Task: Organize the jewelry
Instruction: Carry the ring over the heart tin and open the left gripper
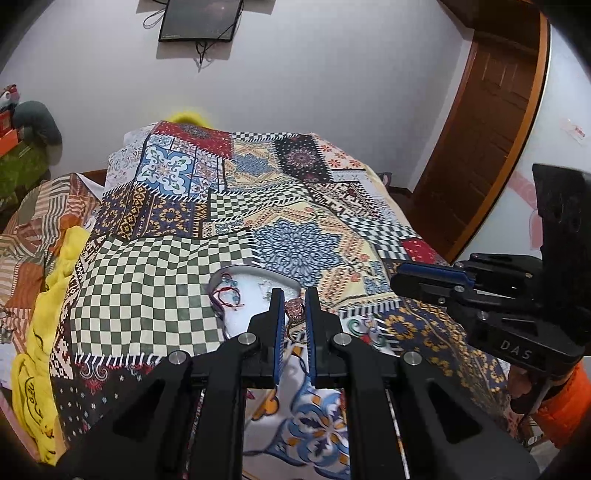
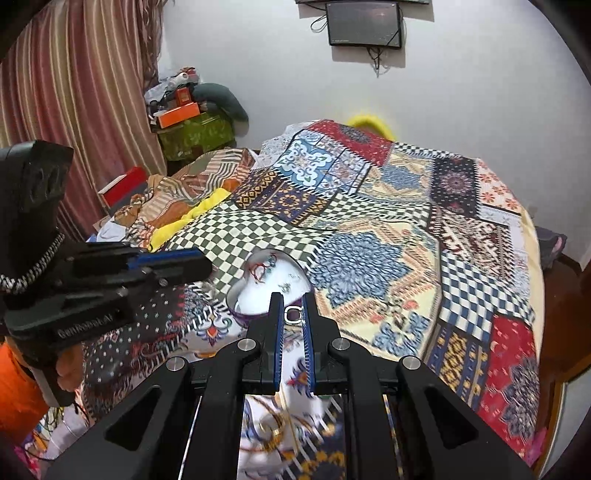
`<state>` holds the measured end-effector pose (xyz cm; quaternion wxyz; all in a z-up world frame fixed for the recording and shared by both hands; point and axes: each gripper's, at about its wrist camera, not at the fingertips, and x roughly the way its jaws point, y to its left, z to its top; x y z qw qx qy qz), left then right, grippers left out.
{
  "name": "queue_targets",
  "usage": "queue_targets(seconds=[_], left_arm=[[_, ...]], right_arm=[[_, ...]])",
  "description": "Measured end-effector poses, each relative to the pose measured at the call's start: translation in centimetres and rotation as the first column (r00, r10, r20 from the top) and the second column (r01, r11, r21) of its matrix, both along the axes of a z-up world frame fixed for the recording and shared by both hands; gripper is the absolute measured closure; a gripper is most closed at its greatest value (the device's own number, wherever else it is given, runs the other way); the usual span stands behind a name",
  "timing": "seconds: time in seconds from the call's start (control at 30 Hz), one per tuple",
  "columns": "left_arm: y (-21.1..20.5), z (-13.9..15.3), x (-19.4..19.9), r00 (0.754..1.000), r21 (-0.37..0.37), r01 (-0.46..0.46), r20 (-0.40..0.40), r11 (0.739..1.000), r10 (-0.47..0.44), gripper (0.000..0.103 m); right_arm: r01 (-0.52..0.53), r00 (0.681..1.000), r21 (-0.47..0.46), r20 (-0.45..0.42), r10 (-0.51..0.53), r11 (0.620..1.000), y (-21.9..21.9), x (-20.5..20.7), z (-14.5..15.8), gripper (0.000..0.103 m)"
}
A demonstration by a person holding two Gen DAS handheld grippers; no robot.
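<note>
One heart-shaped white dish (image 1: 255, 291) sits on the patchwork bedspread (image 1: 155, 280), lower centre of the left wrist frame. Inside it, at its left lobe, a tangle of red and blue thread bracelets (image 1: 227, 293); exact count not readable.

Left gripper (image 1: 294, 314): fingers narrowly parted, closed on a pinkish beaded piece (image 1: 294, 309) at the dish's right edge.

Right gripper (image 2: 293, 314): fingers narrowly parted, gripping a silver rectangular ring-like piece (image 2: 293, 314) just beside the near rim of the same dish (image 2: 273, 284), lower centre of the right wrist frame.

Two grippers, one dish. Writing: "DAS" on the right gripper body at right of the left wrist frame; "GenRobot.AI" on the left gripper body at left of the right wrist frame.

One dark wall screen (image 2: 364, 24), top of frame.
</note>
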<state>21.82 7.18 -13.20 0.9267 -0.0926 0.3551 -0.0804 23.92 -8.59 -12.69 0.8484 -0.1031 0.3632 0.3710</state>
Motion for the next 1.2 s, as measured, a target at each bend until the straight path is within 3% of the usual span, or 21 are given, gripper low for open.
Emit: queue_targets(seconds=[0.73,1.2], left_arm=[[1.1,-6.3,4.8,0.992,0.024,0.038,-0.123,0.999,-0.035,0.094],[2.1,-7.1,5.7,0.99,0.014,0.02,-0.141,1.0,-0.018,0.094]], right_arm=[[-0.084,0.992,-0.068,-0.101,0.077,0.994,4.9,4.0,-4.0,0.094],[-0.115,0.983,-0.098,-0.152,0.1,0.988,5.9,4.8,-5.8,0.094]])
